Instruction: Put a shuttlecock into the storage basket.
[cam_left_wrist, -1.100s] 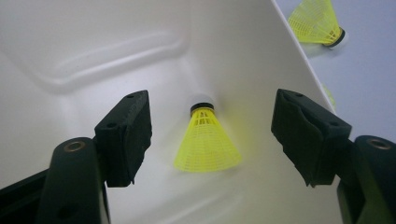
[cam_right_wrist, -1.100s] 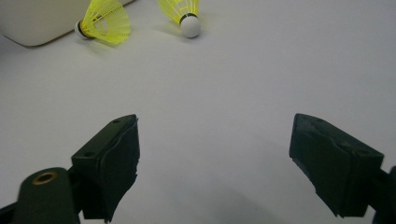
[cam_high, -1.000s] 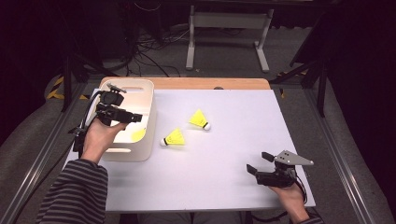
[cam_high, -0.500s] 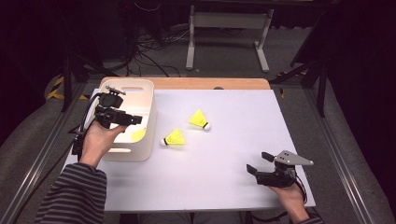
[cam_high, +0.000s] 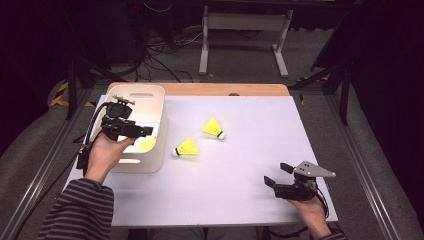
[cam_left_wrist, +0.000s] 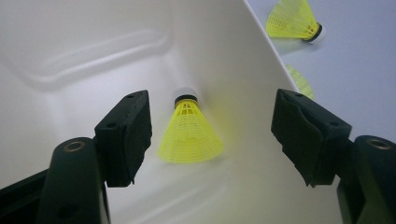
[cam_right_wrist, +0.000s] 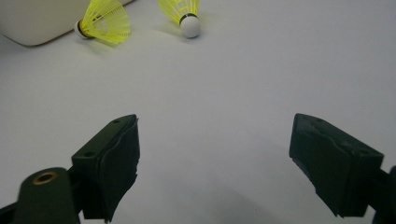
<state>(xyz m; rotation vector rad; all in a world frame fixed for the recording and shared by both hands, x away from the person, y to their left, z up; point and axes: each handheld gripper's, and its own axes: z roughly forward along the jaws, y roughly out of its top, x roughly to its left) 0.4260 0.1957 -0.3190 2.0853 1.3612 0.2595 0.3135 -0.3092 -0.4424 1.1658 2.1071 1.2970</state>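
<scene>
A: What is the biggest thing here?

B: The white table (cam_high: 240, 200). It has a wooden strip along its far edge, and the person's forearms come in from the near side.

A: And on it?

B: A white bin (cam_high: 150, 100) at the far left, open at the top, with a handle slot in its far wall. The left gripper (cam_high: 145, 132) hangs over the bin, held in a hand with a striped sleeve.

A: Is it holding anything?

B: No. In the left gripper view its two black jaws stand wide apart with nothing pressed between them. On the bin floor past them lies a yellow shuttlecock in the bin (cam_left_wrist: 189, 133), on its side, white cork pointing away from the camera, skirt toward it. The pads do not touch it.

A: The other hand?

B: The right gripper (cam_high: 276, 174) sits low at the near right corner of the table, a grey three-cornered plate on top. Its jaws are spread wide as well, with bare tabletop between them.

A: Anything smaller?

B: Two more yellow shuttlecocks lie on the table, well apart from the right gripper. The nearer shuttlecock (cam_high: 186, 148) lies just beside the bin's right wall, cork toward the bin. The farther shuttlecock (cam_high: 214, 128) lies a little to its right, cork pointing right.
</scene>
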